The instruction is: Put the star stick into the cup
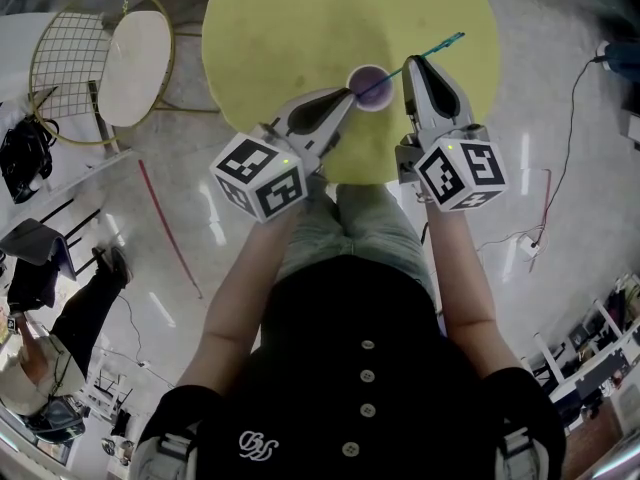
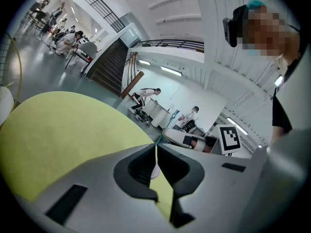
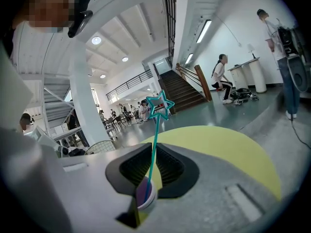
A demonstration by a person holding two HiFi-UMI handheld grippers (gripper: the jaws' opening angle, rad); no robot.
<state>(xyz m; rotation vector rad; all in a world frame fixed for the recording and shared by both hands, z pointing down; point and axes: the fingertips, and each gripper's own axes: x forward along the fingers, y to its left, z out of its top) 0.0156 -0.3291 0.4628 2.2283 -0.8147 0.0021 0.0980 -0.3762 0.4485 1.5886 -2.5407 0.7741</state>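
A small purple cup [image 1: 370,74] stands near the front edge of the round yellow table [image 1: 290,28]. My left gripper [image 1: 350,93] comes in from the left and is shut on the cup's near rim [image 2: 154,172]. The teal star stick [image 1: 425,52] leans up to the right, with its lower end inside the cup. My right gripper [image 1: 410,65] is shut on the stick's shaft just right of the cup. In the right gripper view the stick [image 3: 153,152] runs between the shut jaws, down into the cup [image 3: 145,194]. Its star [image 3: 160,106] is at the top.
A wire-frame chair with a white seat [image 1: 135,53] stands left of the table. On the floor lie a thin red rod [image 1: 168,228] at the left and a cable [image 1: 573,103] at the right. People sit and stand far off in the hall.
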